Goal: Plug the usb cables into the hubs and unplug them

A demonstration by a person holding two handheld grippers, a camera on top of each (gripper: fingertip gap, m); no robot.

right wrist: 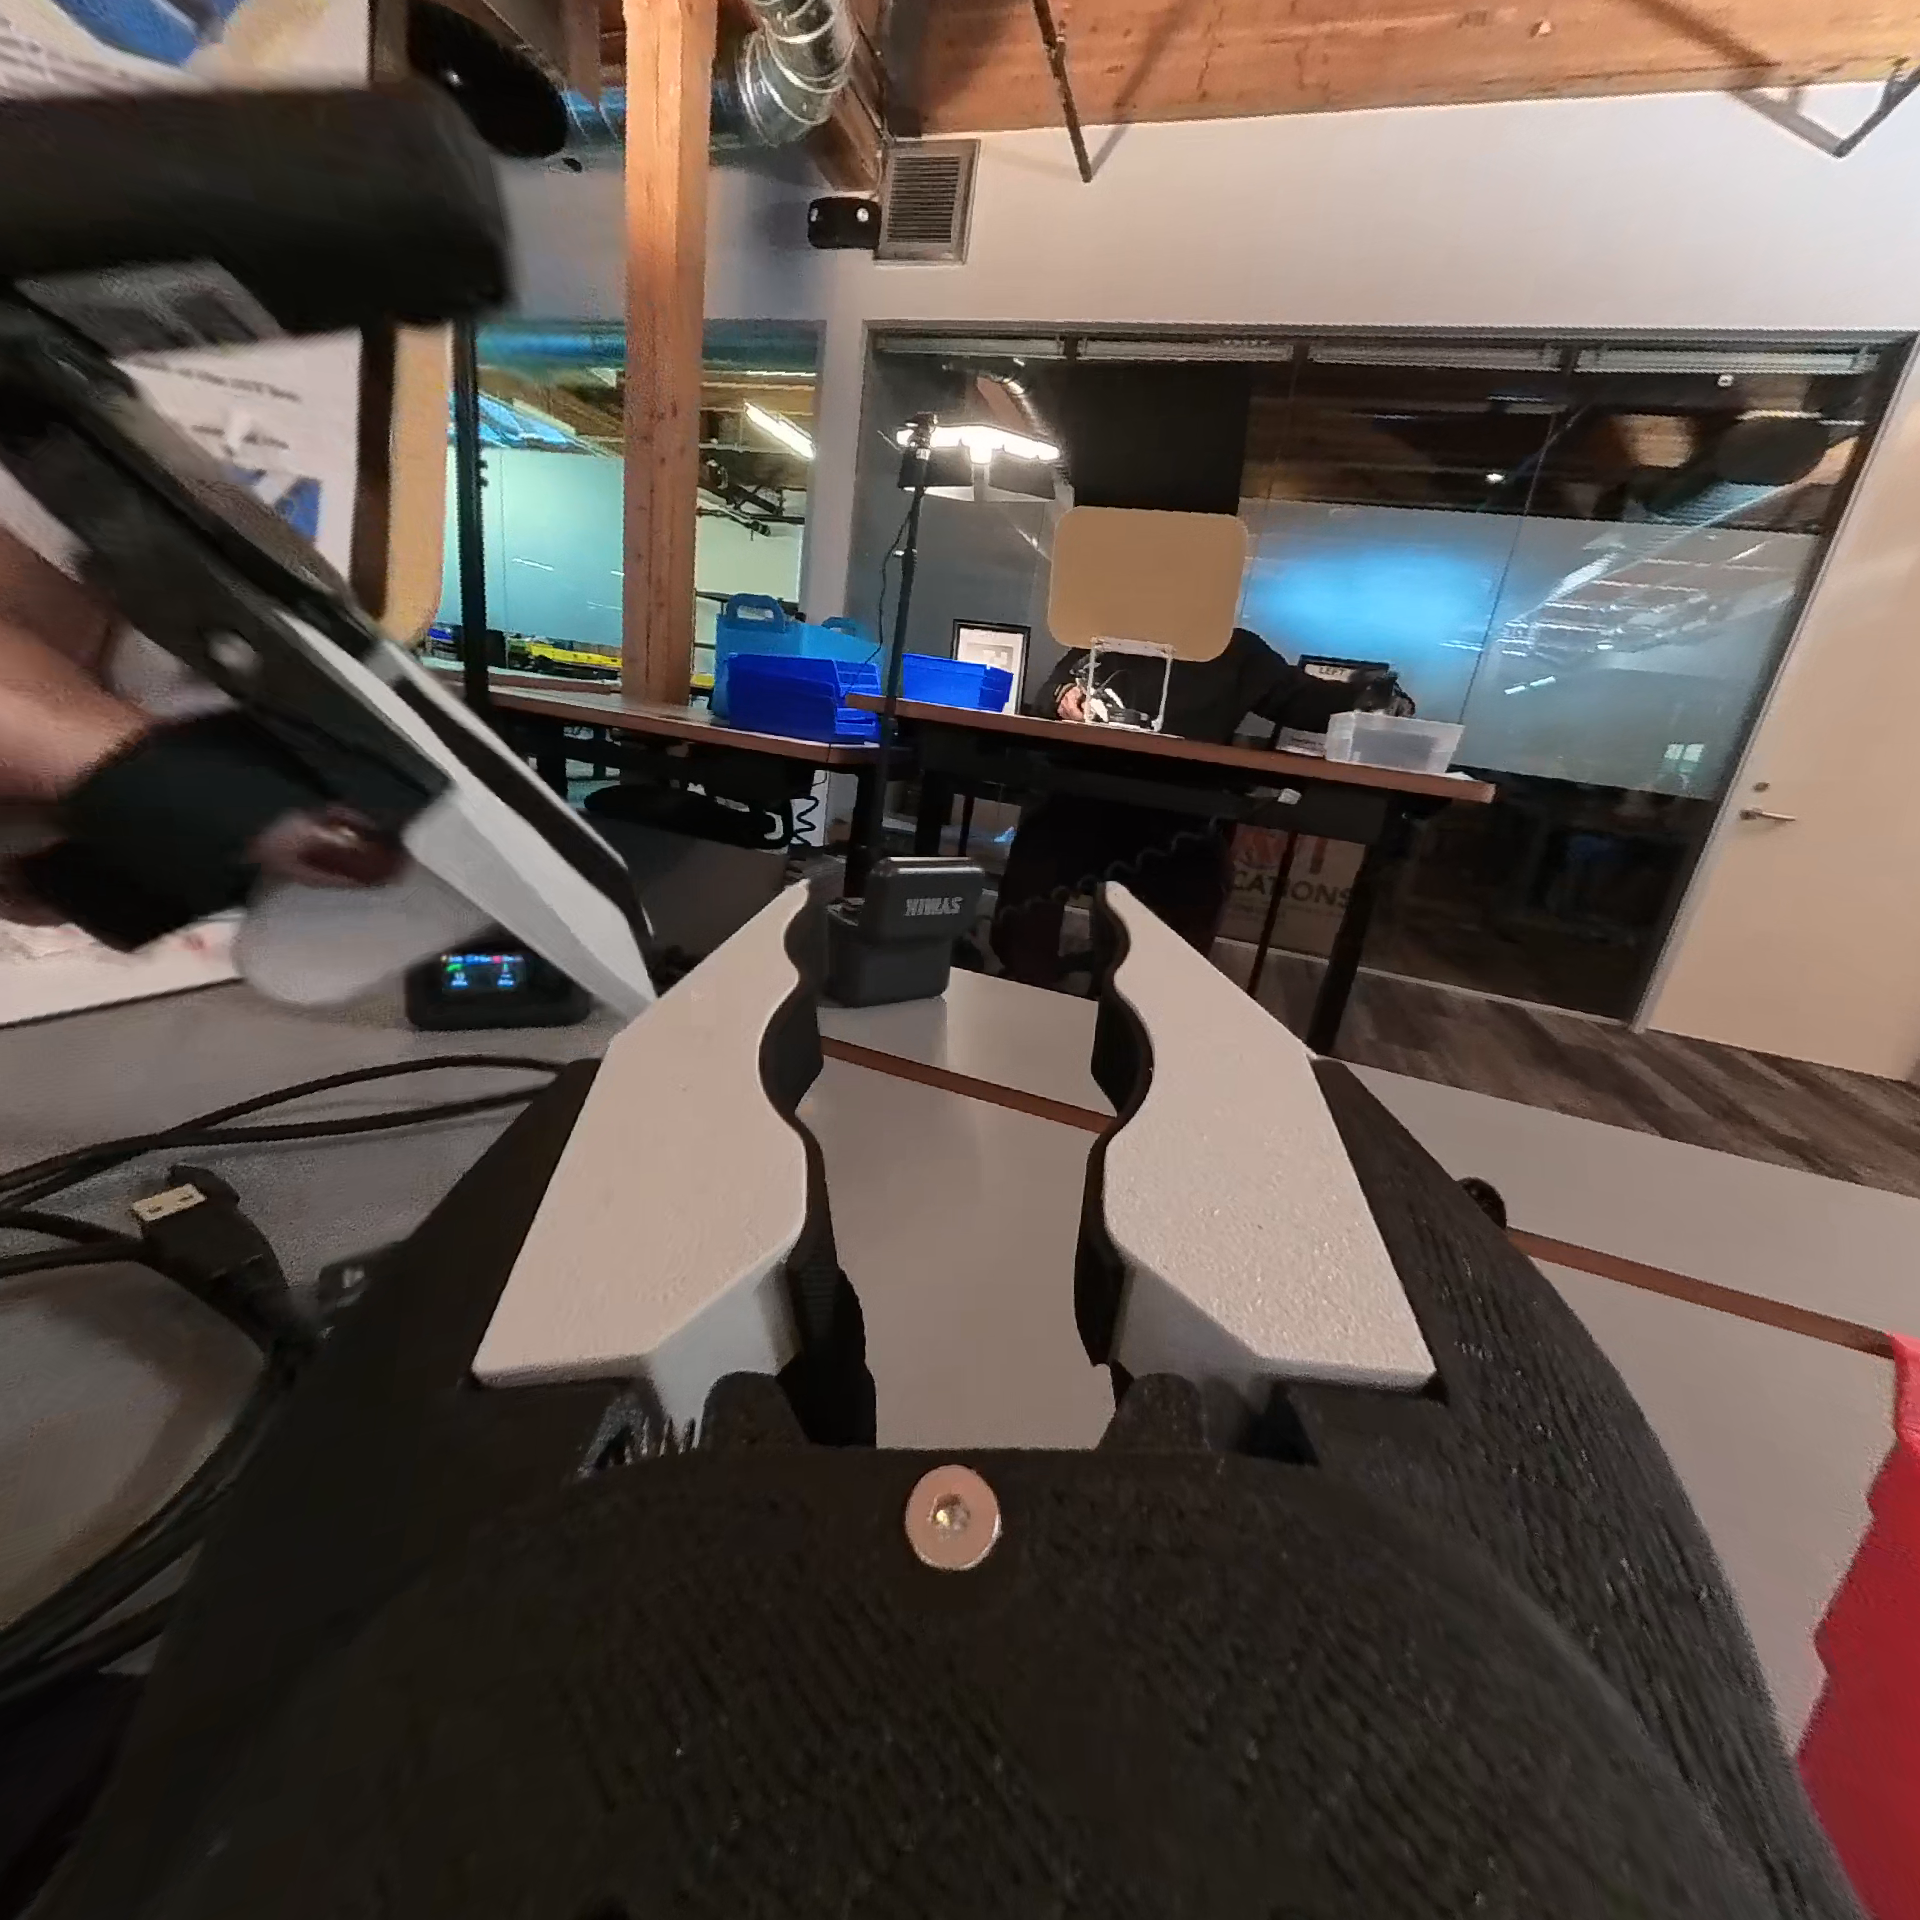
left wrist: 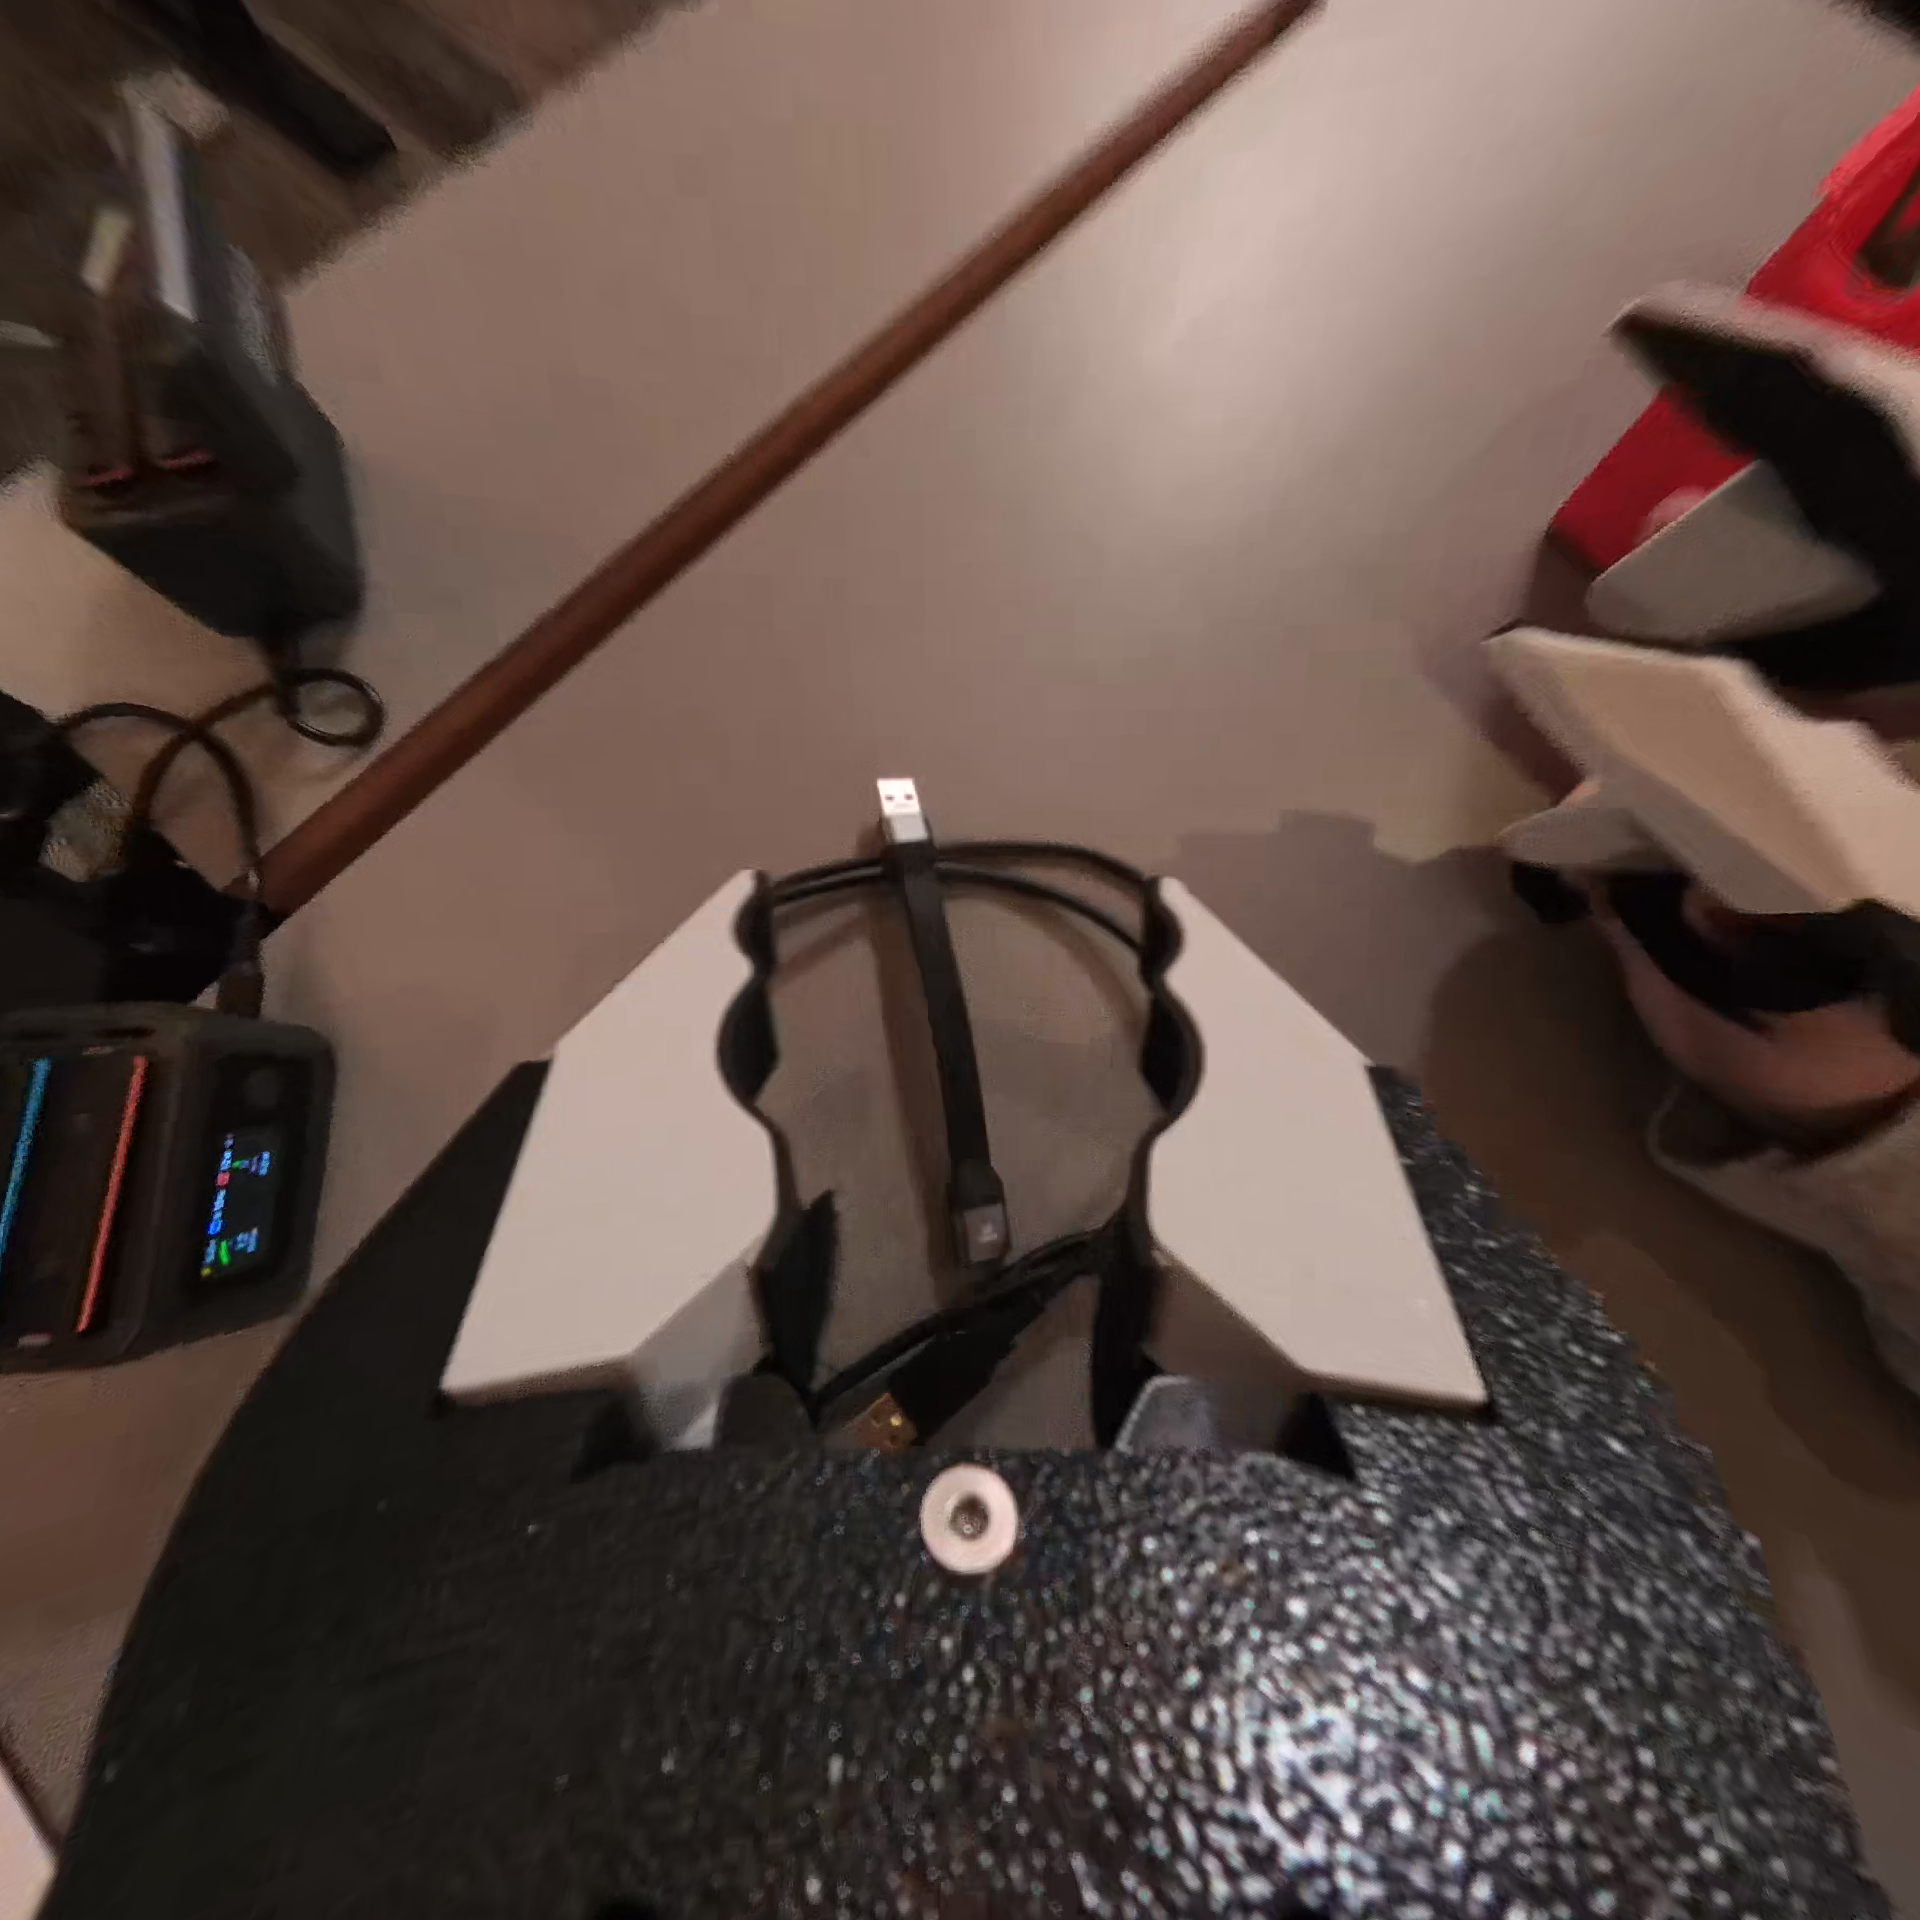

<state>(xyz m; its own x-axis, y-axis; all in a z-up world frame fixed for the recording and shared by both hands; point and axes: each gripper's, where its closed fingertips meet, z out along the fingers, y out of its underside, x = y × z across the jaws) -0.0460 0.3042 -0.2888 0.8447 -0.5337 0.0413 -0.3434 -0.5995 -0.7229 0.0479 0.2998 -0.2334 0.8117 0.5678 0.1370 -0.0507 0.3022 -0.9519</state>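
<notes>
Black flat short usb cable with a silver metal plug lies loose on the pale grey table, running lengthwise between the spread white fingers of the left gripper; nothing is pinched. A thin round black cable loops across it near the fingertips, and a gold-tipped plug lies near the gripper's base. Dark hub with a lit screen sits at left, well apart.

Judgement: the cable is light and limp; its rigid moulded plug housing is the sound gripping place, since the metal tip is slippery and must stay free.

Right view: right gripper is held level above the table, fingers apart and empty. Black cables with a gold-faced plug lie at lower left.
</notes>
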